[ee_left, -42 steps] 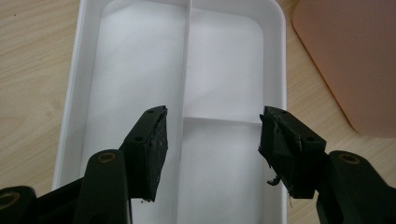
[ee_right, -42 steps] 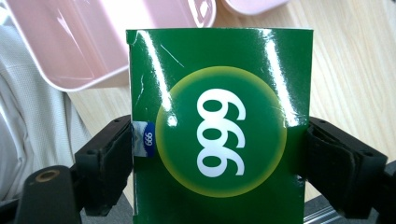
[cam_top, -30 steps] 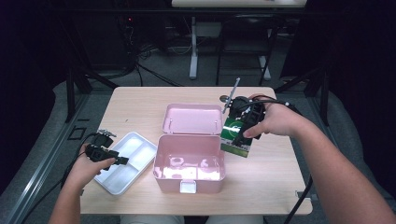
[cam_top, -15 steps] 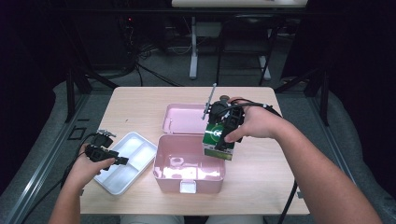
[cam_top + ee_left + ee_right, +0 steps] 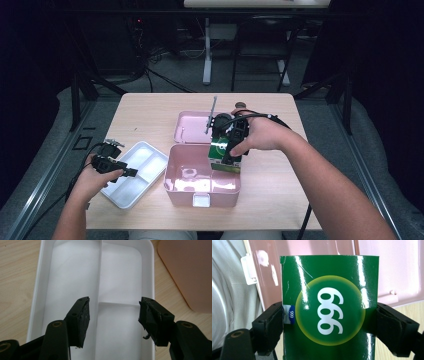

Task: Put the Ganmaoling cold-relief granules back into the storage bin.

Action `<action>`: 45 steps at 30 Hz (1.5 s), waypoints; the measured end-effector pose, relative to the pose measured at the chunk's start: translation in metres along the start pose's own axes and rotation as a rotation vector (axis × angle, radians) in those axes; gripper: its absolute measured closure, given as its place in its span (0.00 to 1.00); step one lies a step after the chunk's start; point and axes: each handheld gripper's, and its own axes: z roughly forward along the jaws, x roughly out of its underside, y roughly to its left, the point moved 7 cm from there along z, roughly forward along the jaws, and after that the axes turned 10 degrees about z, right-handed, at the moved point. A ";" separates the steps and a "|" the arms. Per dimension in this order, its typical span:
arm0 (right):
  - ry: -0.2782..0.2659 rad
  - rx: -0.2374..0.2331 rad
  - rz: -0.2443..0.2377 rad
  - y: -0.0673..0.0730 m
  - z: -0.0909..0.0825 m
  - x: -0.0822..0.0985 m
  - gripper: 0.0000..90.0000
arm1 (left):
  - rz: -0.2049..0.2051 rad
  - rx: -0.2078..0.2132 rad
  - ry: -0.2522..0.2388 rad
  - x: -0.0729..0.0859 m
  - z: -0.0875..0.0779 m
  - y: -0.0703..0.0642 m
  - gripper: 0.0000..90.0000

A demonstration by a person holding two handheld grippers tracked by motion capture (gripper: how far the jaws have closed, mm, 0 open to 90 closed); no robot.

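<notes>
Dark room, cables on the floor, and a light wooden surface [image 5: 150, 115] sits in the middle with a pink box [image 5: 202, 176] open on it, lid [image 5: 192, 127] flipped back behind it. I'll use that pink box as the reference for everything.

Right tongs [image 5: 231, 150] are clamped on a green carton [image 5: 225, 157], holding it just above the box's right rear corner, partly over the opening. From the high view you mostly get the hand [image 5: 260, 134] wrapped over the top and a bit of green poking out underneath. The right gripper view is where it gets clear: the green carton [image 5: 329, 307] sits squeezed between both jaws, one pressing each side, and you can read "999" in white on a yellow-ringed circle, turned sideways. Behind the carton there's glossy pink from the box, plus a white latch [image 5: 249, 270] off to the left.

Left tongs [image 5: 117, 167] sit over a white tray [image 5: 145, 155], which lies just left of the box on the surface. The high view can't really tell you how wide they are. The left gripper view sorts it: jaws spread well apart, nothing between them, hovering over the white tray [image 5: 45, 290] with its divider ridges showing. A rounded pink edge of the box [image 5: 190, 272] shows at the upper right there.
</notes>
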 end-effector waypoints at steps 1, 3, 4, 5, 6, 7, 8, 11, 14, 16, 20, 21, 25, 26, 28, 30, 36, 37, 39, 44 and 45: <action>0.000 0.001 -0.008 0.001 0.001 -0.001 0.17 | -0.003 0.001 -0.001 0.000 0.000 0.000 0.46; -0.003 -0.002 -0.028 0.004 0.002 -0.002 0.17 | -0.002 0.000 -0.002 0.000 0.000 0.000 0.46; -0.003 -0.005 -0.035 0.005 0.003 -0.003 0.17 | -0.003 0.000 -0.001 0.000 0.000 0.000 0.46; -0.003 -0.005 -0.035 0.005 0.003 -0.003 0.17 | -0.003 0.000 -0.001 0.000 0.000 0.000 0.46; 0.002 -0.008 -0.053 0.007 0.006 -0.004 0.17 | -0.003 0.001 -0.001 0.000 0.000 0.000 0.46; 0.005 -0.008 -0.055 0.008 0.008 -0.004 0.17 | -0.003 0.001 -0.001 0.000 0.000 0.000 0.46; 0.011 -0.008 -0.059 0.009 0.010 -0.005 0.17 | -0.002 0.001 -0.002 0.000 0.000 0.000 0.46; 0.022 -0.003 -0.064 0.009 0.014 -0.005 0.17 | -0.004 0.001 -0.003 0.000 0.000 0.000 0.46; 0.027 -0.013 -0.049 0.009 0.021 -0.004 0.17 | 0.001 0.001 -0.001 0.000 0.000 0.001 0.46; 0.018 -0.025 -0.046 0.009 0.026 -0.004 0.17 | 0.001 0.003 0.000 0.000 0.000 0.000 0.46; 0.019 -0.030 -0.056 0.009 0.036 -0.001 0.17 | -0.001 0.003 0.001 0.000 0.000 0.000 0.46; 0.019 -0.030 -0.056 0.009 0.036 -0.001 0.17 | -0.001 0.003 0.001 0.000 0.000 0.000 0.46; 0.026 -0.040 -0.069 0.011 0.048 0.002 0.17 | -0.005 0.001 0.001 0.000 0.001 -0.001 0.46; 0.026 -0.045 -0.067 0.011 0.050 0.002 0.17 | -0.003 0.002 0.004 0.000 0.001 -0.001 0.46; 0.025 -0.052 -0.070 0.011 0.054 0.003 0.17 | -0.006 0.003 0.002 0.000 0.001 -0.001 0.46; 0.029 -0.051 -0.077 0.011 0.057 0.005 0.17 | -0.006 0.002 0.001 0.000 0.001 -0.001 0.46; 0.020 -0.058 -0.087 0.011 0.064 0.005 0.17 | 0.002 0.004 0.002 0.000 0.001 -0.001 0.46; 0.019 -0.060 -0.088 0.011 0.067 0.006 0.17 | 0.003 0.004 0.002 0.000 0.001 -0.001 0.46; 0.022 -0.061 -0.089 0.010 0.070 0.008 0.17 | -0.001 0.004 0.001 0.000 0.001 -0.001 0.46; 0.022 -0.063 -0.092 0.009 0.075 0.008 0.17 | 0.002 0.004 0.004 -0.001 0.002 -0.001 0.46; 0.018 -0.066 -0.088 0.009 0.076 0.008 0.17 | 0.001 0.005 0.003 -0.001 0.002 -0.001 0.46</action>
